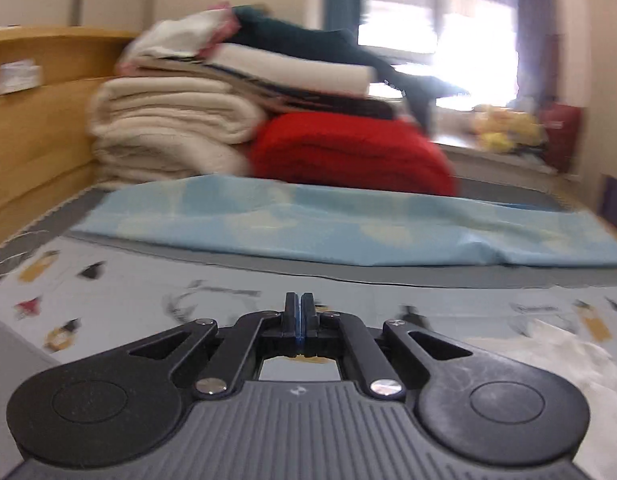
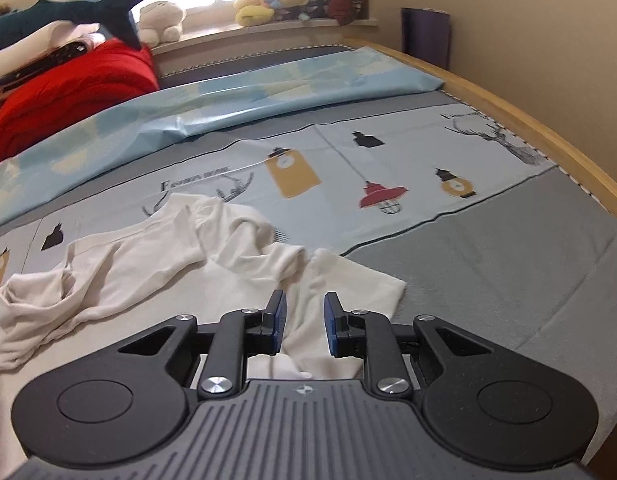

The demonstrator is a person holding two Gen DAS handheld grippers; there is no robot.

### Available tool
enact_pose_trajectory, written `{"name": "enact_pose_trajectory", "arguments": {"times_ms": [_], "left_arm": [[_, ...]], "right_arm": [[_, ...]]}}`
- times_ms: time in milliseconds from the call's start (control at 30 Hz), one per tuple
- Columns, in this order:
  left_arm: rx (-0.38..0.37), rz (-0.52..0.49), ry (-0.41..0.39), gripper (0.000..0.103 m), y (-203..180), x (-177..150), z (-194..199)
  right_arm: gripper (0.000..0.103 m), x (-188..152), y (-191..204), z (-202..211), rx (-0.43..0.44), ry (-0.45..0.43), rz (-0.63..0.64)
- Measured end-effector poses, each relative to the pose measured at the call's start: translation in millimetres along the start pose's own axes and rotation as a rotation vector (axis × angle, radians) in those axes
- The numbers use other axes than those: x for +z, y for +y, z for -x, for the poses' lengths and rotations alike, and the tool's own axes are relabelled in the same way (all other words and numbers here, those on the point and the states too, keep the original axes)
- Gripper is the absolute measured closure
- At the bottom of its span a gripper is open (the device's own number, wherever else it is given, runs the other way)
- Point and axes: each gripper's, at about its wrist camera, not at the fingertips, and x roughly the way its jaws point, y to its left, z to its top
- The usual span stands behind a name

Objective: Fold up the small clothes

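I count one white garment (image 2: 180, 264), lying crumpled on the printed sheet (image 2: 388, 152) of the bed, spread from the left edge of my right view to just ahead of my right claw (image 2: 304, 316); a corner of it shows at the lower right of my left view too. Beyond it lies one pale blue cloth (image 2: 228, 100) across the bed, then one red blanket (image 1: 348, 152), one cream blanket (image 1: 168, 128) beside it, and one shark toy (image 2: 80, 8) on top of the pile. My right claw stands moderately open over the garment's near edge, gripping nothing. My left claw (image 1: 299, 316) is closed tight, pads together, with nothing visible between them, low over the sheet.
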Motion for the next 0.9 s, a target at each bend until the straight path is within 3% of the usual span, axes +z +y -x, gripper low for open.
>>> {"name": "enact_pose_trajectory", "arguments": {"times_ms": [33,133,267,333,367,400,600,633,667,700,733,800,900], "left_arm": [[-0.053,-0.042,-0.009,0.102,-13,-5,0],[-0.197,-0.146,0.005,0.095,-76,-27,-9],[-0.326,-0.266,0.066,0.088,-186,-63,-39],[-0.368,-0.337,0.068,0.069,-241,-81,-52],[-0.387,-0.37,0.07,0.055,-265,-90,-58],[-0.397,-0.4,0.071,0.051,-289,-98,-67],[-0.413,-0.535,0.138,0.053,-387,-145,-111],[-0.395,-0.55,0.152,0.058,-394,-150,-120],[-0.365,-0.56,0.172,0.088,-398,-152,-130],[-0.336,-0.562,0.206,0.103,-397,-152,-140],[-0.33,-0.542,0.217,0.102,-387,-148,-143],[-0.281,-0.495,0.159,0.103,-359,-127,-135],[-0.206,-0.328,0.052,0.103,-277,-82,-97]], "right_arm": [[0.082,-1,1,-1,0.003,0.008,-0.017],[0.082,-5,4,-4,-0.005,0.042,-0.064],[0.082,-7,-3,1,-0.028,0.026,-0.099],[0.082,-5,-12,5,-0.06,-0.002,-0.102],[0.082,-5,-17,7,-0.076,-0.013,-0.102],[0.082,-4,-21,7,-0.09,-0.021,-0.101],[0.082,0,-40,11,-0.101,-0.037,-0.113],[0.082,1,-41,11,-0.096,-0.039,-0.107],[0.082,3,-42,12,-0.094,-0.042,-0.1],[0.082,4,-42,11,-0.091,-0.045,-0.098],[0.082,5,-44,12,-0.088,-0.048,-0.097],[0.082,6,-45,11,-0.09,-0.047,-0.101],[0.082,8,-43,8,-0.084,-0.036,-0.114]]}}
